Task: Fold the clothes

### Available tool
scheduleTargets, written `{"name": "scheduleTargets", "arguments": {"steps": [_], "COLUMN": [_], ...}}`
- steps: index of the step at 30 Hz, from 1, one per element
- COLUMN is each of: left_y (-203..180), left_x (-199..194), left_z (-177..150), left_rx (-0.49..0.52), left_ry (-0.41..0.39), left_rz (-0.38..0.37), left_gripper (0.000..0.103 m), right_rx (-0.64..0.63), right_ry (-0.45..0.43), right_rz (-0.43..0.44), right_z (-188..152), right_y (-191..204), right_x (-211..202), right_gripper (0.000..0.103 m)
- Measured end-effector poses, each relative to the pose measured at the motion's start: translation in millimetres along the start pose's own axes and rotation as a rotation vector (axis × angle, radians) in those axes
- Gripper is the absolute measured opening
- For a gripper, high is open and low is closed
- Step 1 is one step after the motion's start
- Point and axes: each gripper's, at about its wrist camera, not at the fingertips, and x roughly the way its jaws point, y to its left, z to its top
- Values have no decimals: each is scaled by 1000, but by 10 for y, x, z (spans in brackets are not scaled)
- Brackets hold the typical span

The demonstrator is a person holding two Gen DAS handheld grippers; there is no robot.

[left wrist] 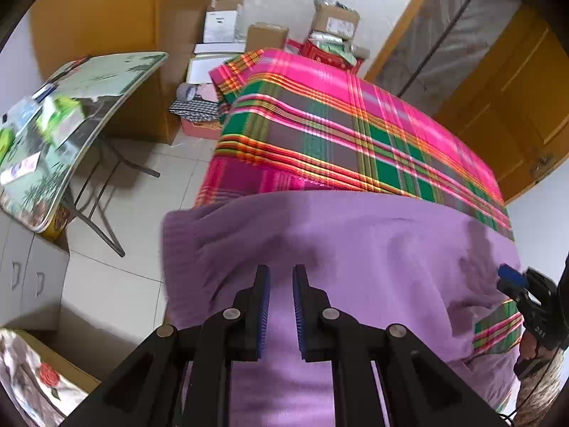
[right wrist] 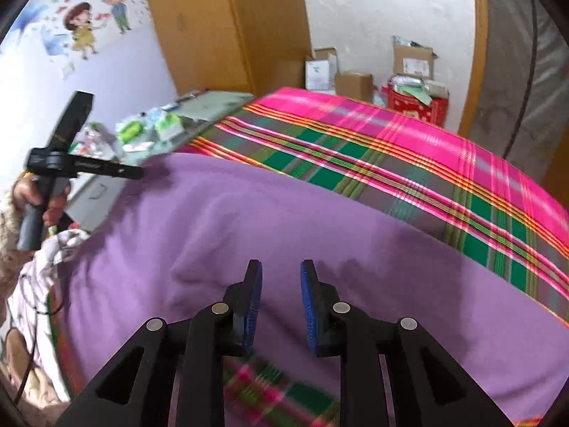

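Note:
A purple garment (left wrist: pixel 355 245) lies spread on a bed with a pink and green plaid cover (left wrist: pixel 338 131). It also shows in the right wrist view (right wrist: pixel 284 220) on the same cover (right wrist: pixel 409 163). My left gripper (left wrist: pixel 281 274) is open and empty just above the cloth near its near edge. My right gripper (right wrist: pixel 281 270) is open and empty above the cloth. The right gripper shows at the right edge of the left wrist view (left wrist: pixel 512 277). The left gripper shows at the left of the right wrist view (right wrist: pixel 135 172).
A folding table (left wrist: pixel 71 114) with clutter stands left of the bed. Cardboard boxes (left wrist: pixel 334 17) and a red basket (right wrist: pixel 416 103) sit beyond the bed's far end. A wooden wardrobe (left wrist: pixel 508 106) stands to the right. Floral bedding (right wrist: pixel 39 284) lies at the left.

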Motion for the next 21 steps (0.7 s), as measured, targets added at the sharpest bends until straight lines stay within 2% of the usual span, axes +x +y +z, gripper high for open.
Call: {"name": "scheduleTargets", "arguments": {"steps": [7,9,15,21], "left_y": [11,62,224,207], "left_x": [312,369,433,473], "left_z": [140,187,309,431], "left_rx": [25,6,-40,-22], "left_ry": [15,12,-27,-70], "left_rz": [48,41,20,56], "left_gripper": [13,13,12,12], "right_rx": [-44,-70,-91,-80], "right_ry": [66,84,98,70], "right_rz": [46,41,-11,-62], "right_z": [285,359,504,601], "right_y": [126,187,171,110], "right_x": [641,783,1044,1144], "right_gripper": [23,23,23,23]}}
